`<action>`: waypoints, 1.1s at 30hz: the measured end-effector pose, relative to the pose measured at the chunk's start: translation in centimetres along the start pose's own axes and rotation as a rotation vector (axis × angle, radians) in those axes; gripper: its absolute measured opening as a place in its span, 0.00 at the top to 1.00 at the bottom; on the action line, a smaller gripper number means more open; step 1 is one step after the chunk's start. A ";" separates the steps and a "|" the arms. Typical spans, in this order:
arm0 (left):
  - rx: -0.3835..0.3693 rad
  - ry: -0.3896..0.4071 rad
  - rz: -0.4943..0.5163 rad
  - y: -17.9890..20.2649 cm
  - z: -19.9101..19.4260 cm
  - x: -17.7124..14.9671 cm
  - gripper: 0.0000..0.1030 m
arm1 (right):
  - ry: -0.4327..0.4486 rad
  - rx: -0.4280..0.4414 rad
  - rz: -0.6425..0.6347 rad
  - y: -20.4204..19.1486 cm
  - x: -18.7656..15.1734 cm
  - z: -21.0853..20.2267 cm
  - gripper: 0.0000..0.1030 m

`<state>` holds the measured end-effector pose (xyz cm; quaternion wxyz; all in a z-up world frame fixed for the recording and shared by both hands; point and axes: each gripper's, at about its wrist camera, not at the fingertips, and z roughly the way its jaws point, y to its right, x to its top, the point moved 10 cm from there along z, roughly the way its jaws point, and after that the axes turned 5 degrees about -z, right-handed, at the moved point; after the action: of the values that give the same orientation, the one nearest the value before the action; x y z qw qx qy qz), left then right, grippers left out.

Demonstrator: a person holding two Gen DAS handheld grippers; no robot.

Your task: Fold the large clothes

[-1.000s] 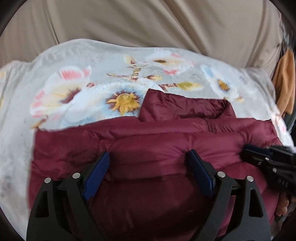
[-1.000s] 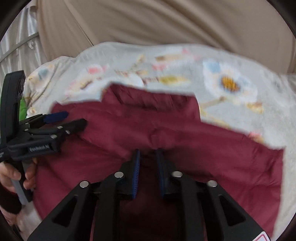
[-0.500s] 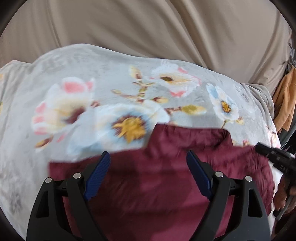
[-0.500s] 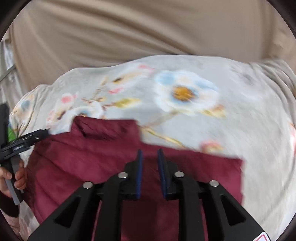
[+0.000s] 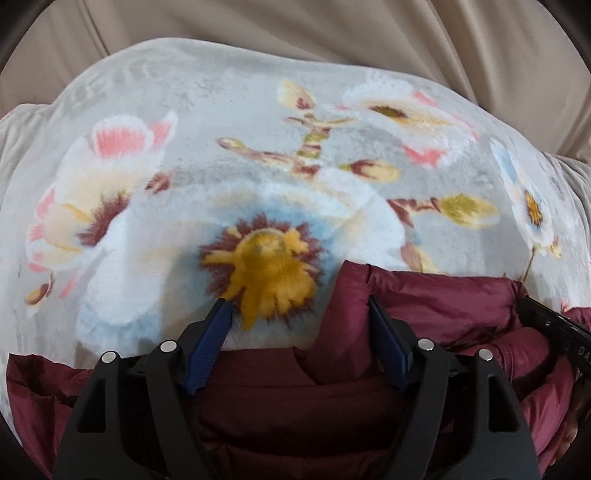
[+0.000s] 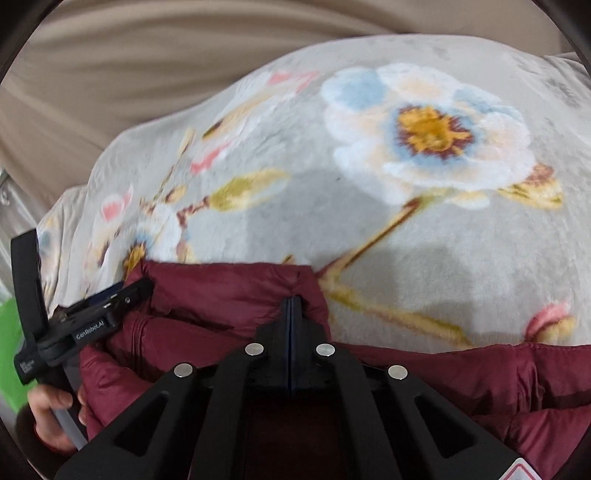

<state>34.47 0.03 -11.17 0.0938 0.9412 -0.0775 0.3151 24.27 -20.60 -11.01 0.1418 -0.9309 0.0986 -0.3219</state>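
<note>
left tool point(image 5: 299, 345) tilted down, spread over maroon jacket point(image 5: 295, 398), right tool point(image 6: 291, 308) pinched

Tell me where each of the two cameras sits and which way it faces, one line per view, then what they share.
Left wrist: sits on the left gripper, angled down over the maroon jacket and floral blanket; its open jaws show, having just narrowed.
Right wrist: sits on the right gripper, angled down likewise; its jaws are shut at the jacket's collar; a hand holding the left gripper shows at left.
Shared: jacket, blanket, beige cloth behind.
</note>
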 end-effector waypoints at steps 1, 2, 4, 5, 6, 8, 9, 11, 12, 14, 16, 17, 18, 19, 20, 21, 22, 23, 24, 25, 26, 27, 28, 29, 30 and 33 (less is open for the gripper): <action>-0.013 0.009 -0.009 -0.1 -0.3 0.1 0.31 | 0.014 0.000 0.010 0.2 0.0 -0.2 1.00; -0.027 0.023 -0.018 -0.4 -0.8 0.3 0.31 | 0.033 0.008 0.026 0.5 0.1 -0.7 1.00; -0.058 0.078 -0.046 -1.5 -3.2 0.7 0.30 | 0.064 0.009 0.048 1.2 0.5 -1.7 0.97; -0.080 0.106 -0.048 -1.9 -4.9 0.8 0.30 | 0.078 -0.008 0.044 1.4 0.5 -2.8 0.91; -0.094 0.137 -0.046 -2.3 -6.9 0.8 0.30 | 0.092 -0.017 0.024 1.2 0.4 -4.0 0.87; -0.113 0.167 -0.035 -2.5 -9.8 0.4 0.24 | 0.107 -0.008 -0.041 -0.2 -0.4 -6.5 0.87; -0.133 0.169 -0.018 -2.5 -11.1 -0.3 0.23 | 0.108 0.005 -0.073 -1.1 -0.9 -7.3 0.87; -0.135 0.153 0.032 -2.5 -11.8 -2.1 0.22 | 0.109 0.019 -0.149 -3.1 -2.8 -8.9 0.87; -0.120 0.144 0.055 -2.7 -11.5 -2.9 0.22 | 0.108 0.015 -0.180 -3.6 -3.4 -9.2 0.88; -0.056 0.124 0.086 -4.2 -10.4 -5.1 0.21 | 0.107 -0.072 -0.264 -3.2 -5.1 -9.4 0.90; -0.043 0.133 0.081 -6.0 -9.4 -6.0 0.20 | 0.089 -0.140 -0.214 0.5 -6.2 -9.0 1.00; -0.055 0.158 0.065 -6.7 -9.6 -6.1 0.20 | 0.093 -0.123 -0.164 2.0 -6.5 -9.2 1.00; -0.043 0.166 0.046 -7.5 -9.6 -6.1 0.20 | 0.106 -0.111 -0.106 3.9 -6.5 -9.6 1.00; -0.029 0.171 0.029 -8.1 -9.5 -6.1 0.19 | 0.131 -0.144 -0.063 6.0 -6.5 -10.4 1.00; -0.027 0.169 0.013 -8.5 -9.4 -6.1 0.19 | 0.141 -0.170 -0.054 6.9 -6.7 -10.5 1.00; -0.028 0.160 0.001 -8.7 -9.2 -6.1 0.19 | 0.148 -0.201 -0.045 8.1 -6.9 -10.7 1.00; -0.026 0.159 -0.004 -9.0 -9.0 -6.0 0.19 | 0.150 -0.210 -0.028 8.9 -7.1 -10.8 1.00; -0.016 0.161 -0.006 -9.2 -9.1 -5.9 0.19 | 0.149 -0.212 0.006 9.6 -7.3 -11.1 1.00; 0.002 0.162 -0.001 -9.4 -9.2 -5.9 0.19 | 0.149 -0.224 0.014 9.9 -7.3 -11.2 1.00; 0.049 0.162 0.012 -9.6 -9.7 -6.0 0.19 | 0.153 -0.251 0.017 10.1 -7.5 -11.7 1.00; 0.086 0.161 0.022 -9.8 -10.1 -6.2 0.20 | 0.165 -0.302 0.013 10.2 -7.5 -12.5 1.00; 0.118 0.162 0.026 -9.8 -10.7 -6.3 0.20 | 0.180 -0.340 0.003 9.9 -7.6 -13.5 1.00; 0.144 0.167 0.022 -9.9 -11.6 -6.6 0.19 | 0.192 -0.350 -0.003 9.4 -7.9 -14.3 0.94; 0.147 0.173 0.021 -9.6 -12.6 -6.9 0.18 | 0.211 -0.330 -0.018 7.8 -8.1 -15.4 0.90; 0.141 0.176 0.021 -9.4 -13.2 -7.1 0.17 | 0.221 -0.302 -0.032 6.3 -8.2 -16.0 0.88; 0.130 0.185 0.025 -8.1 -15.3 -8.0 0.16 | 0.238 -0.188 -0.072 1.2 -8.7 -16.8 0.88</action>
<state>20.96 12.00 -5.08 0.0354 0.9111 -0.0597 0.4064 6.85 -22.75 -3.72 0.0297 -0.8982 0.1108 -0.4244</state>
